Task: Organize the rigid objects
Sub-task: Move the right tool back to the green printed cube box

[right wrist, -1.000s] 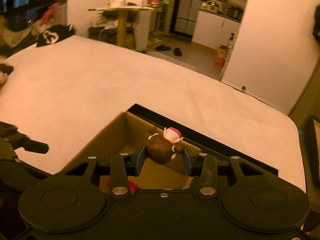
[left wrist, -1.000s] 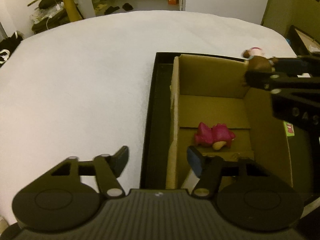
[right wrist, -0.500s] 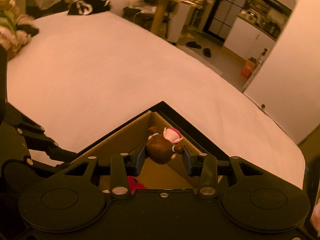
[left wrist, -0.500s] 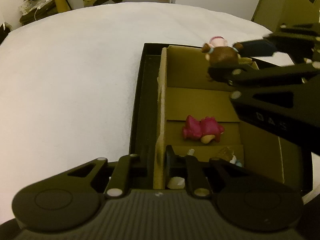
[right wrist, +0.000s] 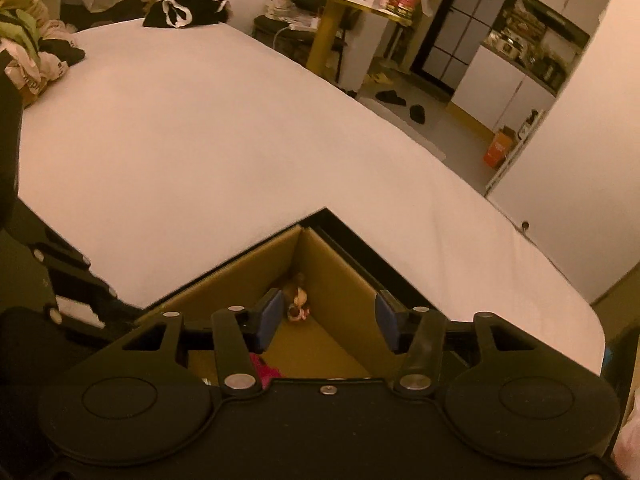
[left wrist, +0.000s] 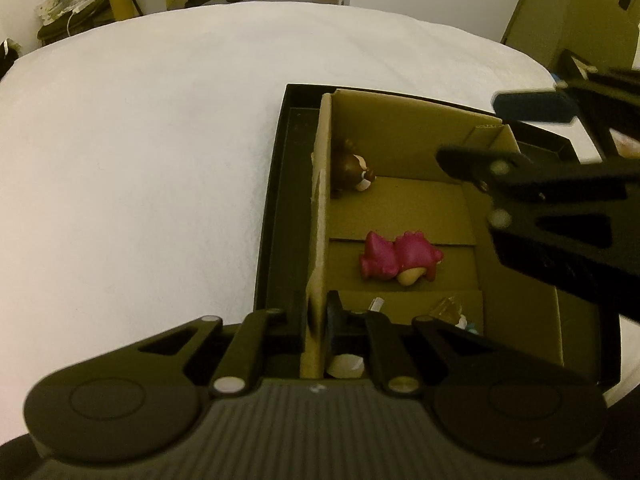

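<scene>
over the cardboard box (left wrist: 400,208), my right gripper (right wrist: 328,326) jaws just spread, brown figurine (left wrist: 354,168) dropped inside; left gripper (left wrist: 316,320) pinching box wall.

A lived-in home, probably a small flat: a white bed (right wrist: 200,140) fills the room, clothes (right wrist: 28,52) heaped at its edge, slippers (right wrist: 394,98) on the floor, a yellow-legged side table (right wrist: 332,16), kitchen shelves (right wrist: 532,40) beyond.
</scene>
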Demonstrator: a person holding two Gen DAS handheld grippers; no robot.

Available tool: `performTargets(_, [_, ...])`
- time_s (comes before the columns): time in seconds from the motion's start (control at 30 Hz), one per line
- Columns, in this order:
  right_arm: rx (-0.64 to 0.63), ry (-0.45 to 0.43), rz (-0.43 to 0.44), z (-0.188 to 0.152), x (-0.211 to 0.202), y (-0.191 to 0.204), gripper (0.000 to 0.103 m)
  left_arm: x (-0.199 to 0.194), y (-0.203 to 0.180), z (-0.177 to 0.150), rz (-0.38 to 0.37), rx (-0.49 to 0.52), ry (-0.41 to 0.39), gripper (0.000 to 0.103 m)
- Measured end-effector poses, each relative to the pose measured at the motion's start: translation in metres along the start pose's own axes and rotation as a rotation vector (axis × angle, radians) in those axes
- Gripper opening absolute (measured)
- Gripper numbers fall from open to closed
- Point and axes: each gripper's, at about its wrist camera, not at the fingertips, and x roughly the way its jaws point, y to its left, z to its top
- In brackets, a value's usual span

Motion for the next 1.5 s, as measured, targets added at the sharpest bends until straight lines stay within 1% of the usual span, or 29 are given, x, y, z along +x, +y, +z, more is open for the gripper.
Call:
performTargets(0.17, [0.040, 0.020, -0.008, -0.014, -0.007, -0.005, 0.052, -0.001, -0.002, -0.001, 0.010, 0.013, -0.005, 0.009])
performTargets(0.27, [0.084, 0.030, -0.016, -0.023, -0.012, -0.011, 0.054, -0.002, -0.003, -0.002, 0.016, 0.015, -0.005, 0.009])
performTargets(0.33, [0.114, 0.030, -0.019, -0.030, -0.016, -0.014, 0.061, -0.003, -0.003, -0.002, 0.020, 0.014, -0.003, 0.010])
performTargets(0.37, [0.129, 0.029, -0.022, -0.034, -0.019, -0.016, 0.062, -0.004, -0.003, -0.002, 0.024, 0.018, -0.005, 0.010])
performTargets(0.43, [0.154, 0.032, -0.032, -0.040, -0.022, -0.020, 0.069, -0.005, -0.005, -0.002, 0.039, 0.026, -0.007, 0.013])
performTargets(0.5, [0.174, 0.035, -0.045, -0.047, -0.025, -0.022, 0.071, -0.005, -0.007, -0.003, 0.053, 0.038, -0.009, 0.013])
performTargets(0.57, [0.200, 0.041, -0.055, -0.053, -0.026, -0.026, 0.071, -0.006, -0.009, -0.003, 0.065, 0.048, -0.010, 0.014])
performTargets(0.6, [0.216, 0.044, -0.059, -0.057, -0.027, -0.027, 0.072, -0.006, -0.009, -0.003, 0.072, 0.051, -0.007, 0.016])
performTargets(0.63, [0.233, 0.047, -0.065, -0.060, -0.027, -0.029, 0.075, -0.006, -0.009, -0.003, 0.078, 0.052, -0.006, 0.018])
performTargets(0.67, [0.250, 0.048, -0.070, -0.064, -0.028, -0.031, 0.077, -0.007, -0.010, -0.003, 0.088, 0.051, -0.008, 0.026])
performTargets(0.7, [0.265, 0.043, -0.078, -0.068, -0.030, -0.032, 0.083, -0.009, -0.010, -0.004, 0.102, 0.051, -0.017, 0.036])
performTargets(0.73, [0.278, 0.036, -0.085, -0.071, -0.032, -0.034, 0.085, -0.010, -0.011, -0.004, 0.112, 0.055, -0.025, 0.045])
performTargets(0.8, [0.315, 0.031, -0.087, -0.079, -0.034, -0.037, 0.085, -0.012, -0.015, -0.004, 0.115, 0.072, -0.028, 0.052])
performTargets(0.83, [0.337, 0.031, -0.086, -0.083, -0.035, -0.040, 0.085, -0.012, -0.017, -0.004, 0.114, 0.081, -0.024, 0.054])
performTargets(0.97, [0.409, 0.041, -0.104, -0.098, -0.034, -0.048, 0.085, -0.013, -0.024, -0.005, 0.151, 0.122, -0.026, 0.056])
performTargets(1.1, [0.481, 0.016, -0.111, -0.112, -0.037, -0.056, 0.085, -0.014, -0.027, -0.005, 0.180, 0.126, -0.025, 0.060])
performTargets(1.23, [0.544, 0.012, -0.115, -0.122, -0.035, -0.061, 0.085, -0.014, -0.029, -0.005, 0.198, 0.131, -0.022, 0.065])
performTargets(1.5, [0.670, 0.002, -0.127, -0.149, -0.030, -0.076, 0.085, -0.018, -0.038, -0.007, 0.254, 0.156, -0.036, 0.068])
